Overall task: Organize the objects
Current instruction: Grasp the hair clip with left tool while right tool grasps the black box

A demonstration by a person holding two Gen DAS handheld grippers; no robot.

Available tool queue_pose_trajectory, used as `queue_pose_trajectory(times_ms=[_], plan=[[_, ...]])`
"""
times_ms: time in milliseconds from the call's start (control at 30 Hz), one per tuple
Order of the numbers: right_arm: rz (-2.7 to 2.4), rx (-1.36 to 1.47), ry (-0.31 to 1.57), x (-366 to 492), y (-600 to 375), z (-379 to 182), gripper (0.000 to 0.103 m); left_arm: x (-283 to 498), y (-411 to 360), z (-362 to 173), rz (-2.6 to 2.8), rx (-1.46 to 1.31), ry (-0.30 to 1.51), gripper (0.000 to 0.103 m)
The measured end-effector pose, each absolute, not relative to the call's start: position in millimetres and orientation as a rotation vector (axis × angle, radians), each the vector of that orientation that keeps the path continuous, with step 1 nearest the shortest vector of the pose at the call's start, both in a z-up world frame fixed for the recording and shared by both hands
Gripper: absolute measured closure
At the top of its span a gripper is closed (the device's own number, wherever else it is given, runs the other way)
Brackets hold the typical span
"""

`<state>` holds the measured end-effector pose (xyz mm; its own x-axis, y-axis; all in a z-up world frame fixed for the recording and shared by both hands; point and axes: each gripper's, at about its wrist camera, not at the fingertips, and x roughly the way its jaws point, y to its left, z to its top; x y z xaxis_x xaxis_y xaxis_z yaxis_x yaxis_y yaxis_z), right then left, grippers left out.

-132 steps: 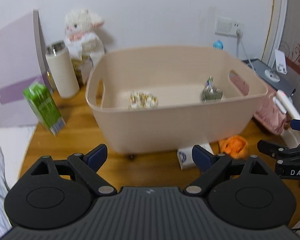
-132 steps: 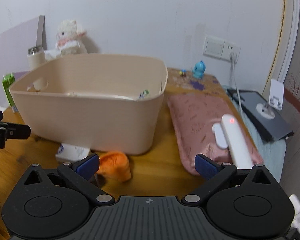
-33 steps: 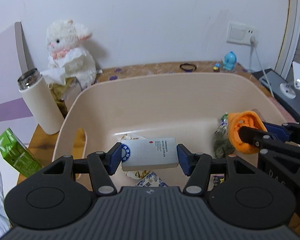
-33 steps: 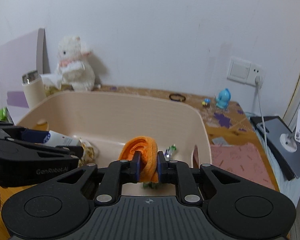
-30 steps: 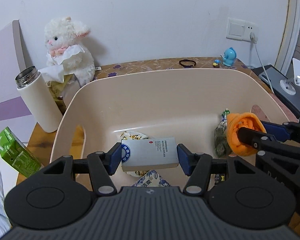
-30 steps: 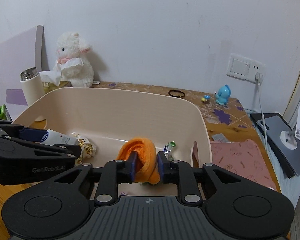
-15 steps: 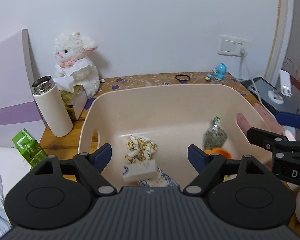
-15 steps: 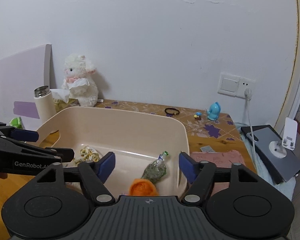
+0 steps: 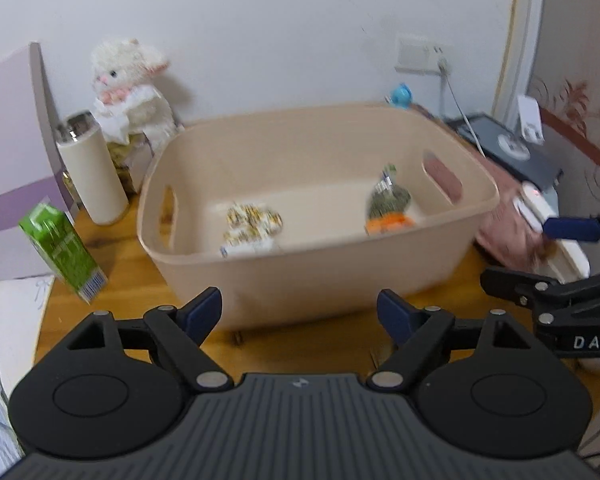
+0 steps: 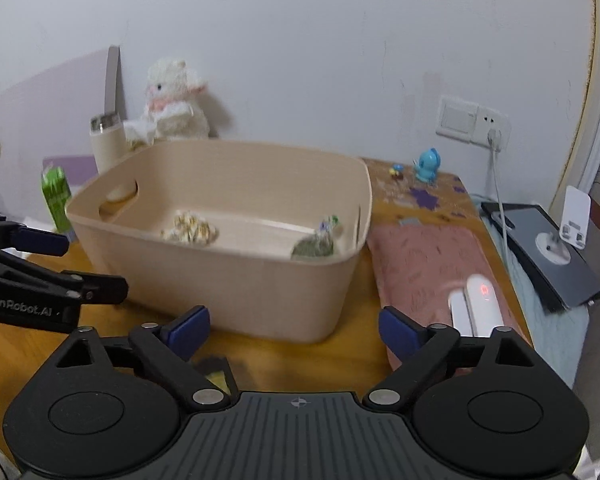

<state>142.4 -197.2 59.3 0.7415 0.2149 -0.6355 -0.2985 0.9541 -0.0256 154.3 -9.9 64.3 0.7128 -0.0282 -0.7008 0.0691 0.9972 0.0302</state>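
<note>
Tub (image 9: 320, 276) smooth beige plastic, rounded | orange knit lump (image 9: 388, 222) inside | L gripper (image 9: 300, 312) spread, empty | R gripper (image 10: 294, 328) spread, empty

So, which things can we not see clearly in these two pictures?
- Orange item in the beige tub: left wrist view, blurred and half behind the near wall; in the right wrist view the wall hides it.
- White box: left wrist view, print blurred.
- Yellow scrap: right wrist view, partly behind the right hand-held gripper.
</note>
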Motion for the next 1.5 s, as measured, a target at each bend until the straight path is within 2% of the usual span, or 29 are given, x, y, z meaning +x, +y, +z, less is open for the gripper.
queue_pose_trajectory(times_ms=[533,1233,1500], plan=[[0.318,-0.217,0.818,128,-194,2,0.008,147,-35,-8,-0.129,0.110,0.948,0.018],[0.403,-0.167,0.861,154,-174,-26,0.008,166,-11,-30,-0.153,0.098,0.886,0.017],[0.404,-0.148,0.839,163,-172,-26,0.018,175,-3,-30,-0.160,0.092,0.885,0.017]])
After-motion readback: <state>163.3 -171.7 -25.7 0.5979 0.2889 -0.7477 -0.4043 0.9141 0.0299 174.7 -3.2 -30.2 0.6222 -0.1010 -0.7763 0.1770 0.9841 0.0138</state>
